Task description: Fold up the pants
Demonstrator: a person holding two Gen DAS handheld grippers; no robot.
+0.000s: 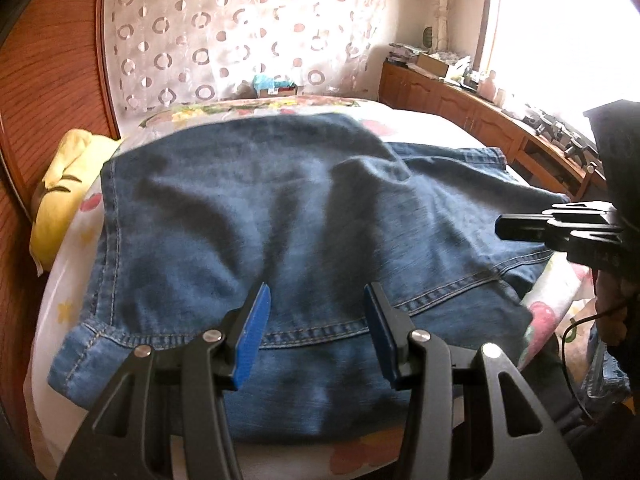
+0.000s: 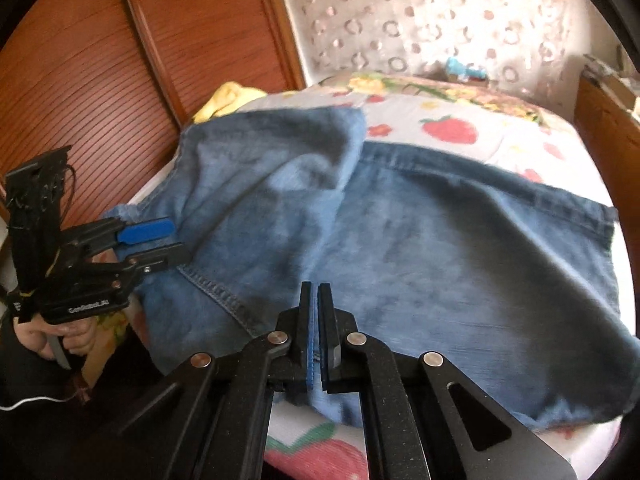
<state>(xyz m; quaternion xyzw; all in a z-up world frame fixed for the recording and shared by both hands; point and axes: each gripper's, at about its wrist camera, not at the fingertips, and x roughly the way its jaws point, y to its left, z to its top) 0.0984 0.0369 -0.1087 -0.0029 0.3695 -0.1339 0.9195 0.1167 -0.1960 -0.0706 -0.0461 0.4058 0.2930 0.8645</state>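
Denim pants (image 1: 280, 216) lie folded across the bed (image 2: 500, 136), a wide blue slab whose long axis runs side to side along the near edge of the mattress, with a raised crease through the middle. The left gripper (image 1: 316, 320) hovers over the near hem with its blue pads spread wide and nothing between them. In its own view the right gripper (image 2: 314, 320) has its jaws nearly together, a strip of stitched seam showing in the narrow gap; I judge it pinches the near edge of the cloth, though the blur leaves some doubt. Both tools sit at the near side, left tool toward the left end, right tool toward the right. A next fold would likely carry one end across the long axis.
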